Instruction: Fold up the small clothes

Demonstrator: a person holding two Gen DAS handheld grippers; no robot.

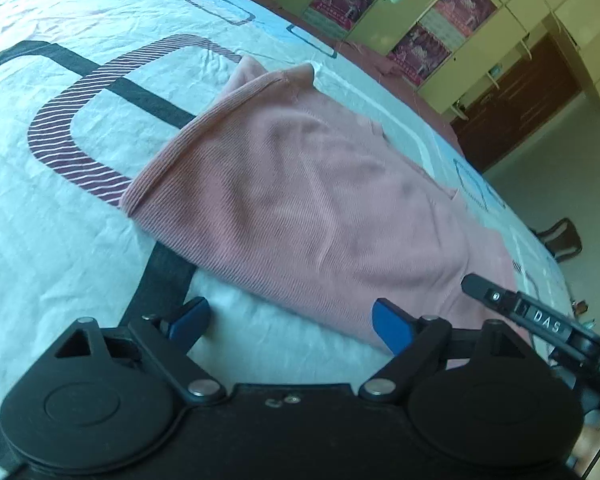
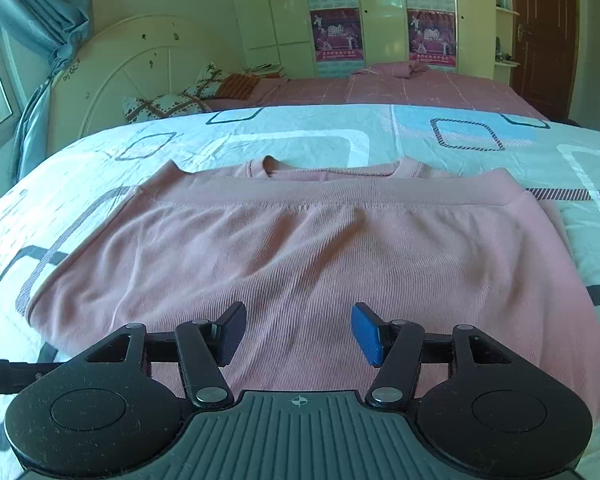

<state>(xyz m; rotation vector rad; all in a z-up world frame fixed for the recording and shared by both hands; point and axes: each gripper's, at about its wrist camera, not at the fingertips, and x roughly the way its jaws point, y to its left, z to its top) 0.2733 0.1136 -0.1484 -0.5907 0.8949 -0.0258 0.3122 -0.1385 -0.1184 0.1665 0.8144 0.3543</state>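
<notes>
A pink ribbed knit top (image 1: pixel 300 184) lies folded once on the bed, hem laid over the neckline; it also shows in the right wrist view (image 2: pixel 300 248). My left gripper (image 1: pixel 290 326) is open and empty, hovering at the garment's near left corner, its right pad over the fabric edge. My right gripper (image 2: pixel 298 332) is open and empty, just above the near folded edge at the middle of the garment. The right gripper's finger (image 1: pixel 512 304) shows at the lower right of the left wrist view.
The bed sheet (image 2: pixel 308 136) is white and light blue with dark rounded-square outlines. Beyond it lies a pink quilt (image 2: pixel 400 84), pillows (image 2: pixel 168 106) by a white headboard, a wardrobe with posters (image 2: pixel 340 36) and a brown door (image 2: pixel 544 40).
</notes>
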